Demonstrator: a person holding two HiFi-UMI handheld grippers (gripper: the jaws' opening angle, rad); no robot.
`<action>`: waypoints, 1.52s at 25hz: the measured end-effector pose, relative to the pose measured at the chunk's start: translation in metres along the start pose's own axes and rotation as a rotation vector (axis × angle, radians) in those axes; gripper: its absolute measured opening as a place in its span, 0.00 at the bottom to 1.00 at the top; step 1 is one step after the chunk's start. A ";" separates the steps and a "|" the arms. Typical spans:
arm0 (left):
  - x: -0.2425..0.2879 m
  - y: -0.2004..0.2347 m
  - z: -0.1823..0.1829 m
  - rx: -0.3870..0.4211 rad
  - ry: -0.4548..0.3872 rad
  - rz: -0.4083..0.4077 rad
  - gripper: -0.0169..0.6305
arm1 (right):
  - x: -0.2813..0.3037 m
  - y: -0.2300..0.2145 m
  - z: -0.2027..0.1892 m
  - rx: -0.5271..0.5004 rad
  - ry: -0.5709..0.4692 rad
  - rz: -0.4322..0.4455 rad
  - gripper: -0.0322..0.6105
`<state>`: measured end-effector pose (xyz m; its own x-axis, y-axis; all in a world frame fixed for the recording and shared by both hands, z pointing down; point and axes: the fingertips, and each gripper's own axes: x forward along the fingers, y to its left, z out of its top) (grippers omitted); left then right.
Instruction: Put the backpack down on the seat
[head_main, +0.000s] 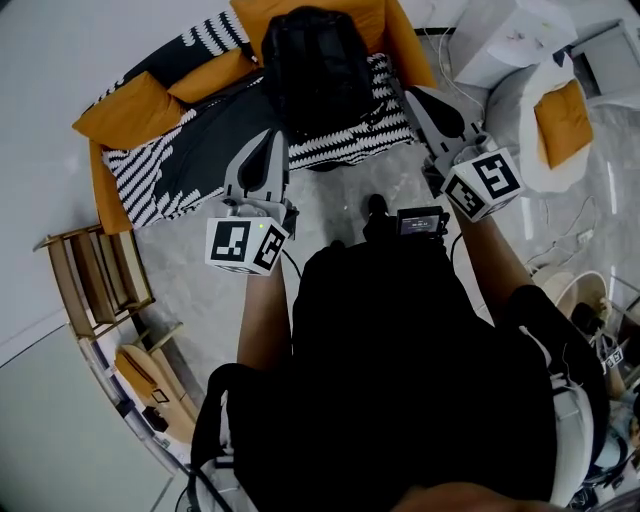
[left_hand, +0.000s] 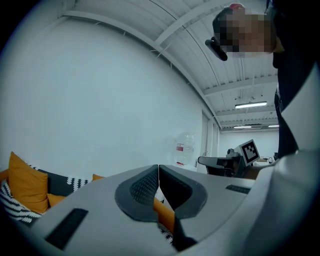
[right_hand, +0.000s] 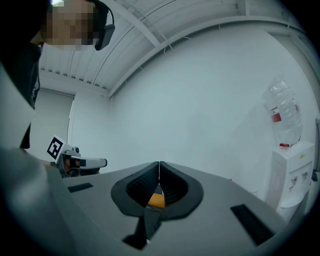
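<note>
Ahead of me is a plain white wall (left_hand: 100, 100). Above me the white ceiling (right_hand: 150, 35) has long beams. Bright strip lights (left_hand: 250, 105) shine far off. A white water cooler (right_hand: 292, 175) stands by the wall with a big clear bottle (right_hand: 282, 115) on top. Below me the floor (head_main: 200, 300) is pale grey and shiny. An orange sofa (head_main: 108, 205) has a striped blanket (head_main: 160, 175) and an orange cushion (head_main: 130, 112) on it. A wooden rack (head_main: 95, 280) stands near it. A white chair (head_main: 520, 110) holds a second cushion (head_main: 563, 122).

backpack (head_main: 318, 70) on seat (head_main: 108, 200) | cushion (head_main: 125, 112) left of backpack | rack (head_main: 95, 285) before seat's left end
</note>
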<state>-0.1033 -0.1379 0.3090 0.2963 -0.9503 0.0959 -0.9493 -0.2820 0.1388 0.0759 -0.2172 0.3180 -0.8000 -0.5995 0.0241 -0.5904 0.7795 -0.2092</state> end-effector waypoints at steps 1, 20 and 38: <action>-0.008 0.001 -0.001 0.002 -0.003 -0.005 0.05 | -0.001 0.009 0.000 -0.009 -0.001 -0.006 0.10; -0.163 0.011 -0.054 -0.093 0.044 -0.024 0.05 | -0.072 0.152 -0.058 0.015 0.074 -0.102 0.10; -0.125 -0.076 -0.049 -0.067 0.082 -0.087 0.05 | -0.113 0.120 -0.055 0.058 0.095 0.026 0.10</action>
<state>-0.0630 0.0087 0.3344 0.3871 -0.9079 0.1608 -0.9115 -0.3504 0.2155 0.0897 -0.0462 0.3435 -0.8231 -0.5572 0.1100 -0.5645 0.7811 -0.2669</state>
